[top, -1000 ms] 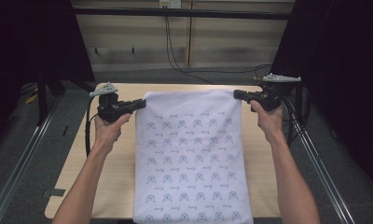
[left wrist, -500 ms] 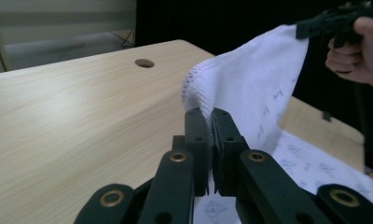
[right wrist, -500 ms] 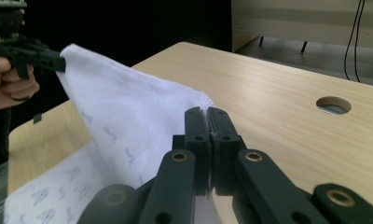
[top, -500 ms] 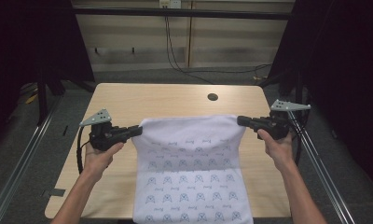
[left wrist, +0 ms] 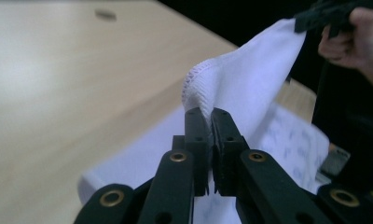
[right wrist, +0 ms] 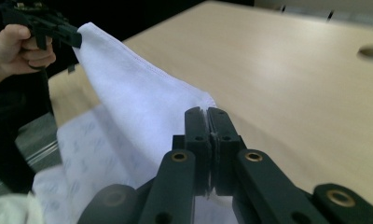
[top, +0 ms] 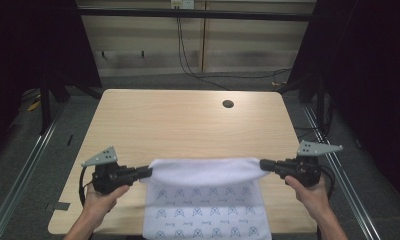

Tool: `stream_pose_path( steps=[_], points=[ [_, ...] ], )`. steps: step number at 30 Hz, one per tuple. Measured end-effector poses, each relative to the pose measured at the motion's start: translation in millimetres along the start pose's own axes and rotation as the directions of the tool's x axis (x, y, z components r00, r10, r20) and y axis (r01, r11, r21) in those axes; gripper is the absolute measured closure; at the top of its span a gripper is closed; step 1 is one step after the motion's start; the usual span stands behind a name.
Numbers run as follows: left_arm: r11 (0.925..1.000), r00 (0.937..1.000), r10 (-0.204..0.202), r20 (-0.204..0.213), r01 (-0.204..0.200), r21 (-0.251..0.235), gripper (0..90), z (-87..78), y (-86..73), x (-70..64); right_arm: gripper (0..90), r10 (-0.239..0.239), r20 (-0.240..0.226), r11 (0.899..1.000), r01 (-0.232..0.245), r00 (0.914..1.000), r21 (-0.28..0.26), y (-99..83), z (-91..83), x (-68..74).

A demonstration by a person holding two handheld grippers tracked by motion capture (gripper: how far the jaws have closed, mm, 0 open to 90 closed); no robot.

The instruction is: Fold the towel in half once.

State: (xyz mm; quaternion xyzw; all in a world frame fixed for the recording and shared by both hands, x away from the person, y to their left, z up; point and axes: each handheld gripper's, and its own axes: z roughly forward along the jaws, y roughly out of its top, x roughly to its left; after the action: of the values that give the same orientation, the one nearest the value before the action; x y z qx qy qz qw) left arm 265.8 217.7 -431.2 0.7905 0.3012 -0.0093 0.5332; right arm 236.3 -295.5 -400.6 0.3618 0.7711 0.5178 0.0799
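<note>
a white cloth [top: 206, 200] printed with small grey marks lies on the near middle of a pale wooden table [top: 188, 125], its near end running off the near edge. the far edge of the cloth is lifted off the table and pulled toward the near side, so the plain white underside shows as a rolled band stretched between the two grippers. the left gripper [top: 147, 173] sits at the near left of the table, held in the person's left hand [top: 102, 196], and its jaws are pressed together on the left corner of that lifted edge; in the left gripper view the stitched hem bunches up just above the left gripper's tips [left wrist: 211, 114], pinched tight between them. the right gripper [top: 264, 164] sits at the near right, held in the right hand [top: 310, 192], and its jaws are likewise pressed together on the right corner, with a thin bit of white fabric caught between them in the right gripper view [right wrist: 208, 114]. the printed part of the cloth seems to lie flat under the raised edge, though the fold itself is hard to make out from above. a small dark round hole [top: 228, 104] sits in the table at the far right, well apart from the cloth.
</note>
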Motion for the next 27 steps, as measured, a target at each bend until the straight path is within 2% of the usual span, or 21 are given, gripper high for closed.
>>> stream_pose_path(
  steps=[1,2,4,5,6,7,8,9,10,11,12,15,16,18,19,20,25,27],
  points=[
    [0.9995,0.9999,-0.009,0.009,0.008,0.030,86.8,2.3,-7.6,-0.9,88.2,0.010,0.003,1.000,-0.010,0.9999,0.022,-9.1,1.5,0.2],
    [0.9971,0.9998,-0.018,0.012,0.017,0.074,86.8,4.7,-19.6,-4.1,88.2,0.041,-0.003,0.997,-0.040,0.9992,0.067,-28.5,4.4,0.3],
    [0.9934,0.9992,-0.032,0.023,0.029,0.111,86.8,6.1,-29.0,-6.9,88.2,0.058,-0.004,0.993,-0.057,0.9983,0.106,-41.1,7.0,1.8],
    [0.9934,0.9992,-0.032,0.023,0.029,0.111,86.8,6.1,-29.0,-6.9,88.2,0.058,-0.004,0.993,-0.057,0.9983,0.106,-41.1,7.0,1.8],
    [0.9879,0.9984,-0.052,0.024,0.048,0.147,86.7,9.8,-39.5,-7.9,88.2,0.076,-0.009,0.987,-0.074,0.9971,0.143,-54.2,8.2,5.7],
    [0.9828,0.9978,-0.060,0.028,0.054,0.177,86.8,13.5,-44.7,-7.9,88.2,0.077,-0.008,0.985,-0.075,0.9970,0.157,-57.4,8.7,7.2],
    [0.9755,0.9986,-0.052,0.009,0.049,0.214,86.8,18.4,-49.3,-7.4,88.2,0.082,-0.009,0.982,-0.079,0.9966,0.170,-61.6,9.5,8.5],
    [0.9755,0.9986,-0.052,0.009,0.049,0.214,86.8,18.4,-49.3,-7.4,88.2,0.082,-0.009,0.982,-0.079,0.9966,0.170,-61.6,9.5,8.5],
    [0.9604,0.9980,-0.063,0.008,0.058,0.272,86.8,28.0,-56.1,-3.0,88.2,0.104,-0.013,0.973,-0.099,0.9945,0.208,-73.3,14.8,10.1],
    [0.9562,0.9982,-0.061,-0.001,0.058,0.287,86.8,31.1,-56.9,-2.5,88.2,0.102,-0.007,0.968,-0.098,0.9947,0.233,-77.4,18.0,10.5],
    [0.9562,0.9982,-0.061,-0.001,0.058,0.287,86.8,31.1,-56.9,-2.5,88.2,0.103,0.008,0.956,-0.101,0.9946,0.276,-80.8,21.7,12.0],
    [0.9520,0.9987,-0.051,-0.007,0.051,0.302,86.7,34.5,-56.3,-1.7,88.2,0.110,0.012,0.942,-0.108,0.9939,0.317,-85.2,29.3,12.2],
    [0.9470,0.9987,-0.050,-0.013,0.051,0.317,86.8,36.3,-58.5,-1.4,88.2,0.102,0.014,0.937,-0.101,0.9947,0.333,-86.7,31.9,12.2],
    [0.9455,0.9990,-0.041,-0.016,0.044,0.323,86.8,38.2,-58.4,0.2,88.2,0.088,0.028,0.925,-0.092,0.9957,0.368,-88.8,36.0,12.0],
    [0.9471,0.9987,-0.047,-0.019,0.051,0.317,86.8,40.0,-57.8,2.0,88.3,0.084,0.033,0.922,-0.090,0.9959,0.377,-89.5,37.6,11.4],
    [0.9483,0.9989,-0.037,-0.028,0.044,0.314,86.8,41.3,-56.6,4.0,88.4,0.100,0.030,0.920,-0.104,0.9945,0.377,-89.5,39.2,9.3],
    [0.9544,0.9983,-0.023,-0.054,0.038,0.296,87.0,47.7,-50.2,16.0,88.5,0.078,0.055,0.924,-0.093,0.9954,0.372,-85.5,45.8,7.2],
    [0.9580,0.9972,-0.023,-0.072,0.043,0.284,87.0,53.3,-43.3,28.7,88.5,0.068,0.071,0.927,-0.089,0.9952,0.363,-80.2,53.6,2.0]
  ],
)
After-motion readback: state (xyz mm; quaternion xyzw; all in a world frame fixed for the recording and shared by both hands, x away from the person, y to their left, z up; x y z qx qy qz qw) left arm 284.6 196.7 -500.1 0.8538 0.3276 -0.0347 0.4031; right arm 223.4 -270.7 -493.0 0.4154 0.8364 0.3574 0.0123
